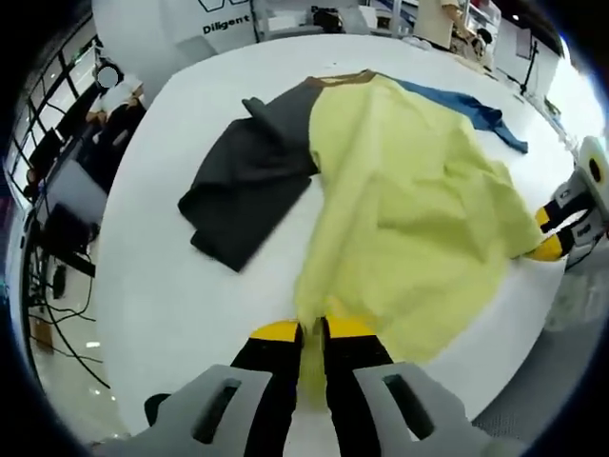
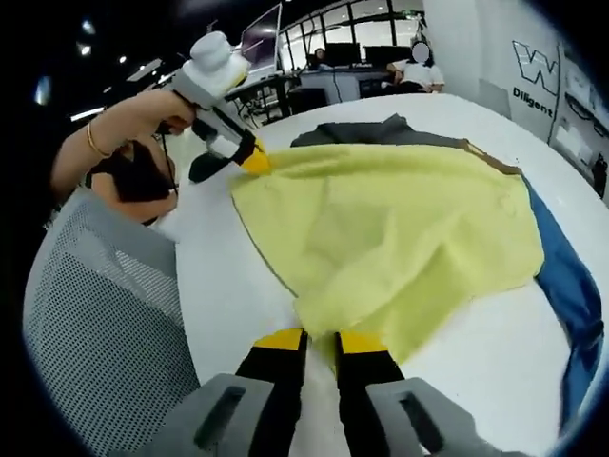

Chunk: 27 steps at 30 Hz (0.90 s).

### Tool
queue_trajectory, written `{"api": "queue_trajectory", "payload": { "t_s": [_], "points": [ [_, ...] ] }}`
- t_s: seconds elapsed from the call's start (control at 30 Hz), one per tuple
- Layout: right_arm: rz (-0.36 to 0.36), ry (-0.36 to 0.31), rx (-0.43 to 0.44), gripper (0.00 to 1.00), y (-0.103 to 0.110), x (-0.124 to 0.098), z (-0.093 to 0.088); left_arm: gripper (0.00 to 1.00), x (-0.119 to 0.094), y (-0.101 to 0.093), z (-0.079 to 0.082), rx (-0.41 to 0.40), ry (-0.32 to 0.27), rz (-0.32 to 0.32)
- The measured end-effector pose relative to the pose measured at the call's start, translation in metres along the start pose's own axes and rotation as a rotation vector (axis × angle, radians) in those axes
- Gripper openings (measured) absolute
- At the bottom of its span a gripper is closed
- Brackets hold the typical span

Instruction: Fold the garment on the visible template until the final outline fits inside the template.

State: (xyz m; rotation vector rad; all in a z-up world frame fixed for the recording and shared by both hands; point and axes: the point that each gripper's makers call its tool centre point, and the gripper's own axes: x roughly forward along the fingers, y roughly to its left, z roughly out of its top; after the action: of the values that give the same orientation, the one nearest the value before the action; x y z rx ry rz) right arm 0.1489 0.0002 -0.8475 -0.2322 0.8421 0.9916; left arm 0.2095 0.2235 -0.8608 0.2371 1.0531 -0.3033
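Left hand-held gripper (image 1: 311, 331) and right hand-held gripper (image 2: 322, 340) each pinched the yellow garment (image 1: 409, 200) hem | garment lay on white counter (image 1: 152, 286), overlapping dark garment (image 1: 252, 181) and blue garment (image 2: 571, 276) | step: first fold, we judged | next: carry hem across.

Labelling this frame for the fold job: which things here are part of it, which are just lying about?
In the job:
yellow garment, pinched at two edges
left gripper
right gripper
white table

Lying about:
dark grey garment, beside and partly under the yellow one
blue garment, partly under the yellow one
mesh chair
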Motion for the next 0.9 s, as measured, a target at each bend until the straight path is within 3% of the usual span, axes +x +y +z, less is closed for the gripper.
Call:
{"api": "queue_trajectory", "payload": {
  "t_s": [0.23, 0.37, 0.43, 0.6, 0.77, 0.9],
  "points": [
    [-0.060, -0.116, 0.098, 0.36, -0.013, -0.021, 0.017, 0.38, -0.010, -0.004, 0.003, -0.023, -0.062, -0.022],
    [-0.094, -0.135, 0.143, 0.51, -0.021, -0.026, 0.017, 0.58, -0.014, -0.009, 0.002, -0.020, -0.081, -0.028],
    [-0.106, -0.135, 0.177, 0.56, -0.023, -0.027, 0.015, 0.63, -0.016, -0.011, 0.002, -0.040, -0.094, -0.043],
    [-0.134, -0.112, 0.233, 0.58, -0.027, -0.029, 0.004, 0.72, -0.021, -0.016, 0.000, -0.057, -0.106, -0.070],
    [-0.154, -0.086, 0.374, 0.57, -0.030, -0.030, -0.010, 0.77, -0.023, -0.013, -0.004, -0.064, -0.113, -0.053],
    [-0.178, -0.094, 0.428, 0.54, -0.032, -0.030, -0.015, 0.77, -0.022, -0.018, -0.011, -0.102, -0.109, -0.077]
  ]
}}
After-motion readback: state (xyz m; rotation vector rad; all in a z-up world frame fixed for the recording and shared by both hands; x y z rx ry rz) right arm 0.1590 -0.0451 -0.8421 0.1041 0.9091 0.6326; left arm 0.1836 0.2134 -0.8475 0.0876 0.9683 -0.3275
